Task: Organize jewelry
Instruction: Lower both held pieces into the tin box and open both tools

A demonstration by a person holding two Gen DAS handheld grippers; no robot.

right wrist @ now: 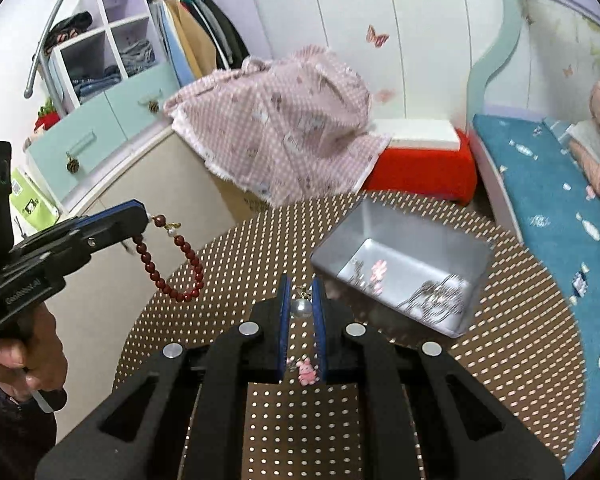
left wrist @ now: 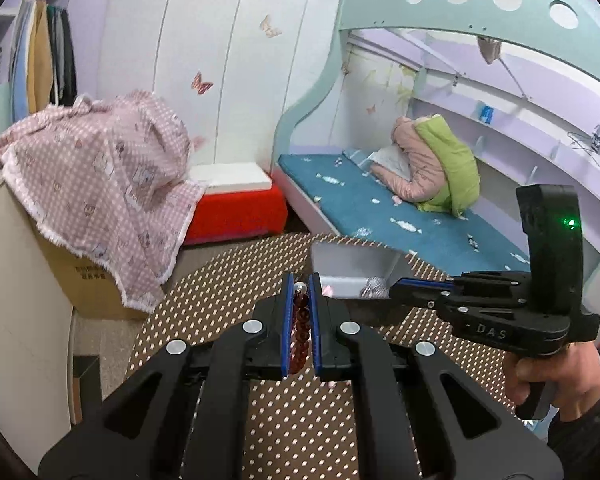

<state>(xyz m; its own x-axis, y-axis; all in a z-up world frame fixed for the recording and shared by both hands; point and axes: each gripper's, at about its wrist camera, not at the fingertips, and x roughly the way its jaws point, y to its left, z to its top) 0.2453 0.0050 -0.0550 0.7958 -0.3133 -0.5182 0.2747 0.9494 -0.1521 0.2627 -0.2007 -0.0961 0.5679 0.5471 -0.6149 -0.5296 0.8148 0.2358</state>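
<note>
Sitting round under both tools: brown worktop [right wrist: 500, 360], perforated surface with a regular grid of pale dots. Room around it, left to right: open shelving [right wrist: 112, 40] with folded clothes, mint drawers [right wrist: 100, 128], cardboard box [left wrist: 84, 280] draped in pink polka-dot cloth [left wrist: 100, 168] with frayed white edge, red box [left wrist: 236, 208] carrying a white foam slab, then a mint-framed bunk bed [left wrist: 380, 200] with teal mattress and a pink and green jacket heaped on it. White wall panels carry butterfly stickers.

Left tool [right wrist: 142, 216]: clenched on a bracelet [right wrist: 172, 272] of glossy dark-red round beads, which hangs as a loop below the tips, clear of the worktop. A pale bead and a small gold piece sit near the pinch point.

Grey tray [right wrist: 400, 232]: rectangular, matte metal look, on the worktop's far side, silvery chain pieces and something pink inside.

Right tool [right wrist: 302, 300]: clenched on a charm piece [right wrist: 303, 308], a pearly round bead between blue pads, small pink bunny dangling lower. Exact type, cannot tell.
</note>
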